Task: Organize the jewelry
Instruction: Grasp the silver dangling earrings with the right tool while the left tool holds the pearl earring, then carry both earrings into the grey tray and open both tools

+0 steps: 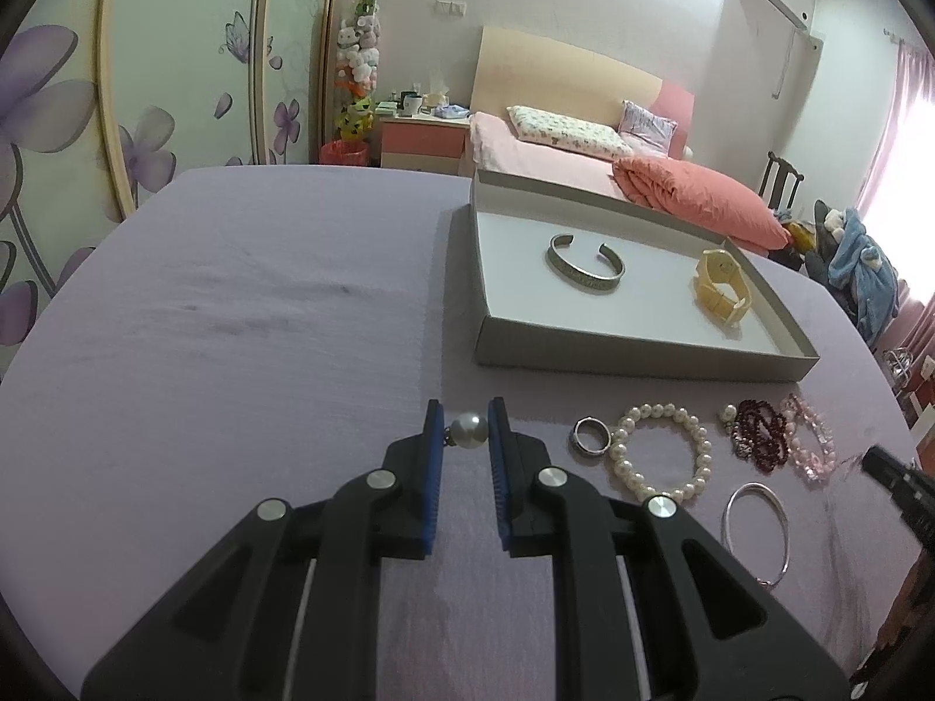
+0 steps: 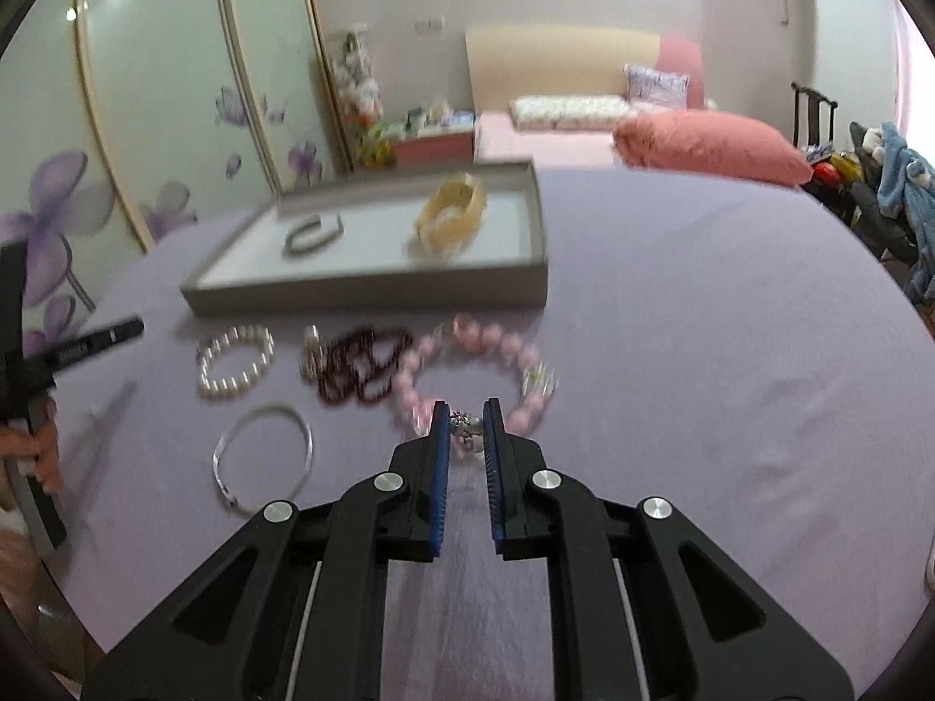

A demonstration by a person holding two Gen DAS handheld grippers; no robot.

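Observation:
My left gripper (image 1: 466,429) is shut on a pearl earring (image 1: 471,430), held just above the purple tablecloth. My right gripper (image 2: 466,429) is shut on a small silver and pearl piece (image 2: 466,428) over the pink bead bracelet (image 2: 467,368). A grey tray (image 1: 637,349) holds a silver cuff (image 1: 586,264) and a cream bracelet (image 1: 723,286). In front of it lie a ring (image 1: 590,436), a pearl bracelet (image 1: 660,451), a dark red bead strand (image 1: 759,435) and a thin silver bangle (image 1: 757,531).
The round table with its purple cloth (image 1: 234,321) drops off at its edges. Beyond it are a bed with pink pillows (image 1: 695,198), a nightstand (image 1: 423,137) and a floral wardrobe (image 1: 146,87). The right gripper's tip shows at the left wrist view's right edge (image 1: 894,473).

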